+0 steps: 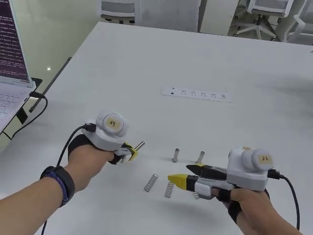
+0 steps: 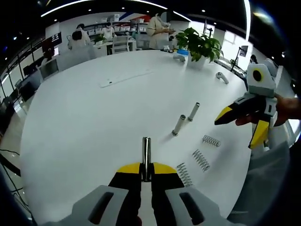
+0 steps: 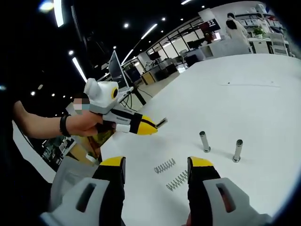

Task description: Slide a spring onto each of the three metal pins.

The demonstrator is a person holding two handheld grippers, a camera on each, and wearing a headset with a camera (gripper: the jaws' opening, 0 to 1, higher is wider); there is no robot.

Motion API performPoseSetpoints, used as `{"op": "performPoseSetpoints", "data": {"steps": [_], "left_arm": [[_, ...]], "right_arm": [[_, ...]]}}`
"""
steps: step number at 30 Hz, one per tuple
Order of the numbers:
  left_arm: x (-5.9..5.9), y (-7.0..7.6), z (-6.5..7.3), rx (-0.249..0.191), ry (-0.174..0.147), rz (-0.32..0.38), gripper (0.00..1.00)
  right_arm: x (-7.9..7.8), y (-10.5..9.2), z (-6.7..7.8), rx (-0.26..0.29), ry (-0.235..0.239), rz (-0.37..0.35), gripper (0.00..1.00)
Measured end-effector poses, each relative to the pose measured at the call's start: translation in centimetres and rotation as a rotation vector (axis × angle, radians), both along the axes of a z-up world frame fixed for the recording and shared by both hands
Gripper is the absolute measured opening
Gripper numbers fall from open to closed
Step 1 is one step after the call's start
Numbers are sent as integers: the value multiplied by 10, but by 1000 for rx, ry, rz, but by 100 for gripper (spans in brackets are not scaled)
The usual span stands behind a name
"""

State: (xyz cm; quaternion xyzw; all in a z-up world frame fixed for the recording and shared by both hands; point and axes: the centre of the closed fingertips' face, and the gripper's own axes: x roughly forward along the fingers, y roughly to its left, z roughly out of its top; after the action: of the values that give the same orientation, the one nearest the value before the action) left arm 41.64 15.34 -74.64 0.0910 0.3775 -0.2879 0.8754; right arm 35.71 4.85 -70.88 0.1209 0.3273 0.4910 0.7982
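Note:
My left gripper (image 1: 128, 152) (image 2: 146, 170) is shut on a metal pin (image 1: 139, 145) (image 2: 146, 153) that sticks out forward from its jaws, held just above the white table (image 1: 146, 73). Two more pins (image 1: 175, 155) (image 1: 200, 157) stand upright on the table to its right. Three springs lie loose in front of them: one (image 1: 151, 182), a second (image 1: 169, 189), and a third (image 1: 195, 196) partly hidden under my right gripper (image 1: 183, 175) (image 3: 156, 165). That gripper is open over the springs (image 3: 164, 165) with nothing between its jaws.
A white power strip (image 1: 196, 94) lies further back on the table. An open laptop (image 1: 10, 73) with a black cable (image 1: 36, 110) sits at the left edge. Office chairs (image 1: 264, 14) stand beyond the far edge.

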Motion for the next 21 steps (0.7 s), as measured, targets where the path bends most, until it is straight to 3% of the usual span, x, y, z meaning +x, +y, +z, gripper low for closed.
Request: {"op": "performPoseSetpoints", "data": {"steps": [21], "left_arm": [[-22, -31, 26, -56, -59, -35, 0]], "right_arm": [[21, 23, 4, 100, 66, -55, 40]]}}
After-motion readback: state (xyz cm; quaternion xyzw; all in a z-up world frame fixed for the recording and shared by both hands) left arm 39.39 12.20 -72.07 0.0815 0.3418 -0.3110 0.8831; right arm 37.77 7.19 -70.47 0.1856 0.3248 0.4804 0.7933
